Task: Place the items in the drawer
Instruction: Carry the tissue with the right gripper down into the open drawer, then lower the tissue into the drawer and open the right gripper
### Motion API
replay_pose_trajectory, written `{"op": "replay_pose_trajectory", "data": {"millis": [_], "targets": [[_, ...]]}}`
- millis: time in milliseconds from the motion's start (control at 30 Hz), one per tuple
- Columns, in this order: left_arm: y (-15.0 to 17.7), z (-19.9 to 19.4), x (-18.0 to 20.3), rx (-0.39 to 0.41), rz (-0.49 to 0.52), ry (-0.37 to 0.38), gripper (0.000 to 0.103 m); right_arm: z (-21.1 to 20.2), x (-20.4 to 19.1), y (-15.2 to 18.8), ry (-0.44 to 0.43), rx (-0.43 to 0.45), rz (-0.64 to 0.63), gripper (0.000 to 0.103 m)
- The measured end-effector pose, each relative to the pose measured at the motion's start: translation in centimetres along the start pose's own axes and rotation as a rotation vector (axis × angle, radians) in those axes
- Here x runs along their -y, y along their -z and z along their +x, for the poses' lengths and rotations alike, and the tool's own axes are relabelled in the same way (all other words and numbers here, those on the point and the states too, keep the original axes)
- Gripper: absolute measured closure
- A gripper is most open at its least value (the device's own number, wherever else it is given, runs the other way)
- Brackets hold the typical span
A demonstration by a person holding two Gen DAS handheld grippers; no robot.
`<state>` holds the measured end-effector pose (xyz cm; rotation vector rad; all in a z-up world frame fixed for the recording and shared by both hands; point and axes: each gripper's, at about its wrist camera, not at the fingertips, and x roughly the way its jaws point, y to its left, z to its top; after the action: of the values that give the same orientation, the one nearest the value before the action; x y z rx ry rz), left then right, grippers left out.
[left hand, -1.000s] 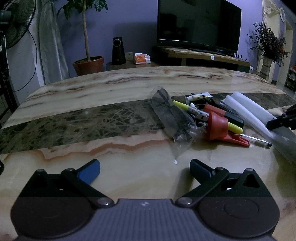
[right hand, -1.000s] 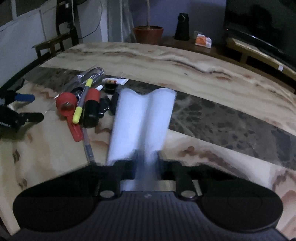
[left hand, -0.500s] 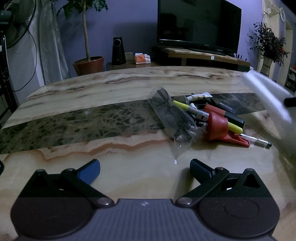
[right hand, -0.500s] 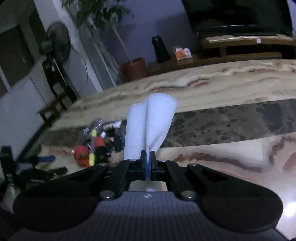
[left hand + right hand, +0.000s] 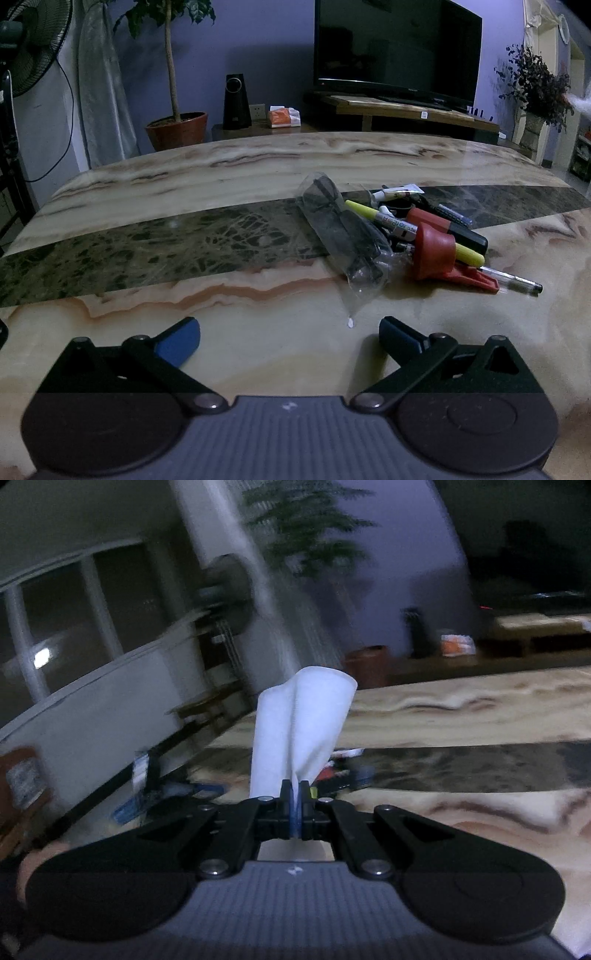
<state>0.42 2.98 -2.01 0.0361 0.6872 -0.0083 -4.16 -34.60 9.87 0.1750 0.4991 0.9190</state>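
Note:
My right gripper point(image 5: 294, 786) is shut on a white folded sheet point(image 5: 303, 723), which stands up from the jaws above the marble table point(image 5: 461, 716). In the left wrist view a pile of small items lies right of centre: a clear plastic bag with dark contents point(image 5: 343, 236), a yellow highlighter point(image 5: 373, 213), a red clip-like tool point(image 5: 434, 251), a black case point(image 5: 465, 236), a pen point(image 5: 517, 282) and a small white tube point(image 5: 399, 192). My left gripper point(image 5: 290, 332) hovers open over bare table in front of the pile. No drawer is in view.
Behind the table point(image 5: 184, 288) stand a television point(image 5: 395, 48) on a low wooden stand, a speaker point(image 5: 234, 101), a potted plant point(image 5: 175, 125) and a fan point(image 5: 22, 48). A person's hand point(image 5: 33, 864) shows at the left edge of the right wrist view.
The right gripper has lifted the white sheet off the table and swung up and leftward; the sheet has left the left wrist view. The left gripper has stayed still and open.

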Motion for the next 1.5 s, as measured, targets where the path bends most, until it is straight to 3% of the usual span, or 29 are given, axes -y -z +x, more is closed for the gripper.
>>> {"op": "replay_pose_trajectory", "data": {"millis": [200, 367, 533, 833, 1067, 1167, 1333, 1500], "targets": [[0.0, 0.0, 0.0, 0.000, 0.000, 0.000, 0.000, -0.6, -6.1, 3.3, -0.230, -0.140, -0.209, 0.100], [0.0, 0.0, 0.0, 0.000, 0.000, 0.000, 0.000, 1.8, -10.7, 8.0, -0.357, -0.398, -0.336, 0.100], [0.0, 0.0, 0.0, 0.000, 0.000, 0.000, 0.000, 4.4, -12.6, 11.3, -0.311, -0.595, -0.477, 0.100], [0.0, 0.0, 0.0, 0.000, 0.000, 0.000, 0.000, 6.8, -12.4, 13.9, -0.172, -0.734, -0.658, 0.100], [0.0, 0.1, 0.0, 0.000, 0.000, 0.000, 0.000, 8.1, -11.6, 19.3, -0.047, -0.952, -0.875, 0.100], [0.0, 0.1, 0.0, 0.000, 0.000, 0.000, 0.000, 8.5, -11.1, 21.0, -0.011, -0.981, -0.941, 0.100], [0.0, 0.1, 0.0, 0.000, 0.000, 0.000, 0.000, 9.1, -9.7, 21.4, 0.016, -0.972, -0.915, 0.100], [0.0, 0.1, 0.0, 0.000, 0.000, 0.000, 0.000, 9.6, -8.3, 23.6, 0.070, -1.012, -1.022, 0.100]]}}
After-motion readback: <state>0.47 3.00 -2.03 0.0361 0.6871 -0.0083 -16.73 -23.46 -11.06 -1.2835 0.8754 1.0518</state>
